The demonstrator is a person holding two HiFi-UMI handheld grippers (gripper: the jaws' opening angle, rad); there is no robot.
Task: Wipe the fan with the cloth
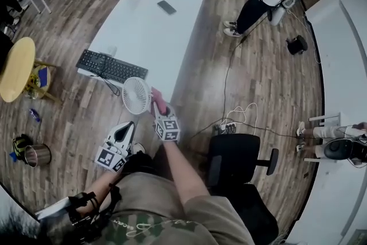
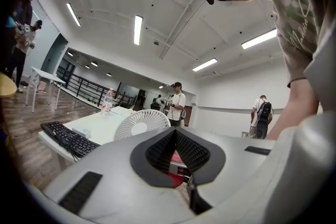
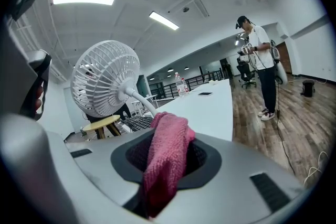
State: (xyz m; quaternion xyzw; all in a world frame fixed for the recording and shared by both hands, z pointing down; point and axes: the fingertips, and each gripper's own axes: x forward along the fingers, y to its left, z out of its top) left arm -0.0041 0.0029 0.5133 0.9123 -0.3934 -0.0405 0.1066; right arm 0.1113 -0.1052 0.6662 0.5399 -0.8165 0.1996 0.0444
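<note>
Left gripper point(image 1: 126, 130) jaws pressed together; right gripper point(image 1: 160, 109) jaws partway closed, gripping.

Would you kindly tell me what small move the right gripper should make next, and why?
Probably ease the right gripper forward and up until the pink cloth meets the grille of the white fan. The cloth is clamped between its fingers with an end sticking out, and the fan's head sits just beyond and above it, seemingly not yet touched.
</note>
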